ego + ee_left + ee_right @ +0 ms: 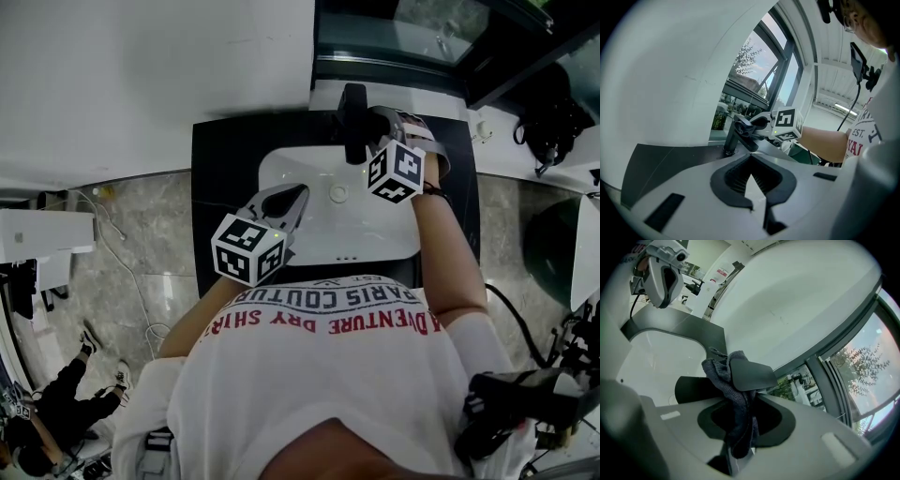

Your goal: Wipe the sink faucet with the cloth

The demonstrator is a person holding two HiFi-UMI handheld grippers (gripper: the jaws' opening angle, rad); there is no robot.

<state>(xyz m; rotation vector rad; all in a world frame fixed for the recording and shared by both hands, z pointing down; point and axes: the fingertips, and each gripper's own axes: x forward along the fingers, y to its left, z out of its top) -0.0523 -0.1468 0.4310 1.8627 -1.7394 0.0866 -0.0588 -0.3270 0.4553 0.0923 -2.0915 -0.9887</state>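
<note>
Cloth (723, 376), pinched in the right gripper's (738, 448) jaws, touches the dark faucet (751, 373) lever behind the white sink (309, 173). The left gripper's (757, 202) jaws are closed together over the basin's left part. Only the head view shows the drain (337, 193) and the dark worktop (220, 159).

Black counter (220, 178) w/ white sink basin (375, 234) sunk in its middle, round drain (338, 193) approx. centre of basin, black faucet (353, 117) upright at the back, prob. on the counter just behind basin's rim, grey stone-look floor (150, 234) either side.
</note>
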